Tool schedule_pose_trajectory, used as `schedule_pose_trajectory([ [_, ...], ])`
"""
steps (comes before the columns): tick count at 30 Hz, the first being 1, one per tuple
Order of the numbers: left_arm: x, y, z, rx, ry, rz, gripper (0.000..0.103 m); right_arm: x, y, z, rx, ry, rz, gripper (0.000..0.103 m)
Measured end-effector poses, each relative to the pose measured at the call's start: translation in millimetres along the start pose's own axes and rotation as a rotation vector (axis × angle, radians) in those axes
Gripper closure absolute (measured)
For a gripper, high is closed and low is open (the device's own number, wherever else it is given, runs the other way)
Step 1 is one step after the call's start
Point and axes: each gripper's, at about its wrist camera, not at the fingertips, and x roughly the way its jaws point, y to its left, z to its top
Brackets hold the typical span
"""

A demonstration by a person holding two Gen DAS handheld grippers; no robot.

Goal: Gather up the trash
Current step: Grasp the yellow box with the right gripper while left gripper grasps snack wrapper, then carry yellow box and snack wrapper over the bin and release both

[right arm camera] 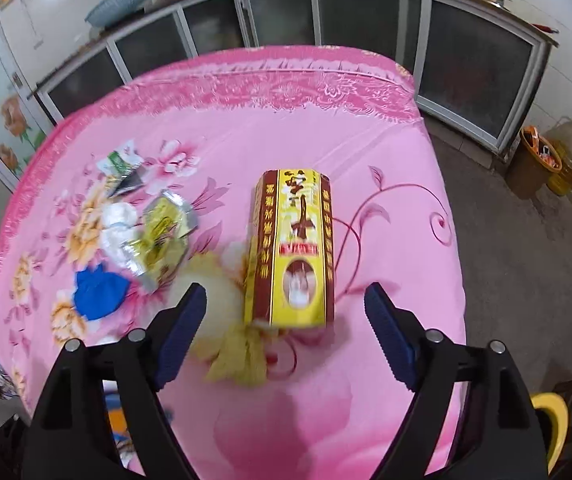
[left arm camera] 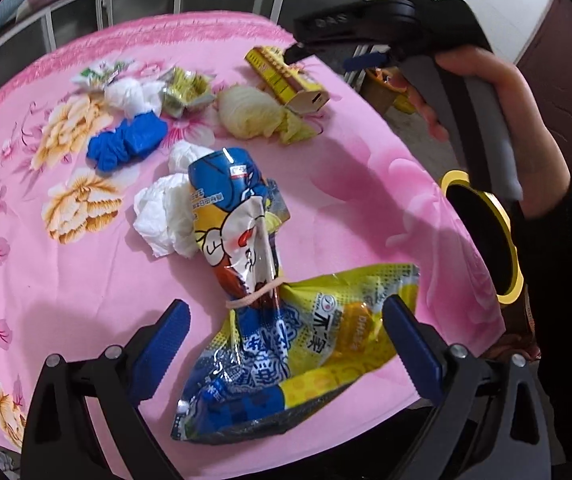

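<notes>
Ahead of the jaws, past the table's pink floral cloth (right arm camera: 246, 112), a low cabinet (right arm camera: 366, 20) with dark glass doors lines the wall. Bowls (right arm camera: 122, 0) sit on its counter. Right of the jaws lie grey floor (right arm camera: 526, 260), an oil jug (right arm camera: 570, 148) and a brown door (left arm camera: 566, 72).

both wrist views, steeply downward, shared tablecloth (left arm camera: 66, 280)

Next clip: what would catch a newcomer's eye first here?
The bright pink floral tablecloth strewn with trash. Nearest the left gripper, between its open jaws, lies a blue-and-yellow snack bag tied with a rubber band. In the right wrist view, a yellow-and-maroon carton lies ahead of the open right gripper.
</notes>
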Motion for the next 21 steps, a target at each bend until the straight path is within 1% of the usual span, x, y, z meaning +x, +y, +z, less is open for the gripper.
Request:
schedule_pose_trajectory([
  [3, 13, 6, 7, -0.032, 0.031, 0.012, 0.010, 20, 0, 8, 0.001, 0.029, -0.031, 0.025],
  [7, 33, 15, 13, -0.082, 0.068, 0.018, 0.010, 42, -11, 14, 0.049, 0.063, -0.027, 0.025],
  [9, 39, 16, 15, -0.092, 0.068, 0.021, 0.012, 49, -12, 15, 0.059, 0.073, -0.030, 0.027],
  [10, 40, 14, 15, -0.084, 0.060, 0.030, 0.020, 52, -13, 15, 0.065, 0.078, -0.028, 0.029],
  [11, 39, 13, 15, -0.078, 0.054, 0.035, 0.026, 55, -14, 15, 0.072, 0.087, -0.020, 0.036],
  [12, 38, 13, 15, -0.077, 0.047, 0.034, 0.039, 60, -14, 14, 0.078, 0.106, -0.014, 0.056],
  [13, 37, 14, 15, -0.083, 0.045, 0.018, 0.054, 61, -15, 13, 0.083, 0.113, -0.017, 0.059],
  [14, 36, 16, 14, -0.094, 0.043, -0.003, 0.058, 59, -15, 13, 0.089, 0.105, -0.011, 0.061],
  [15, 34, 18, 14, -0.099, 0.039, -0.009, 0.061, 56, -15, 12, 0.091, 0.096, 0.001, 0.067],
  [16, 31, 19, 13, -0.102, 0.036, -0.017, 0.065, 51, -14, 12, 0.095, 0.083, 0.009, 0.070],
  [17, 27, 21, 11, -0.108, 0.030, -0.030, 0.066, 46, -14, 11, 0.103, 0.074, 0.005, 0.072],
  [19, 15, 24, 7, -0.109, 0.015, -0.052, 0.071, 35, -15, 9, 0.115, 0.060, 0.022, 0.074],
  [21, 0, 25, 0, -0.097, -0.009, -0.058, 0.075, 23, -15, 5, 0.115, 0.048, 0.038, 0.074],
])
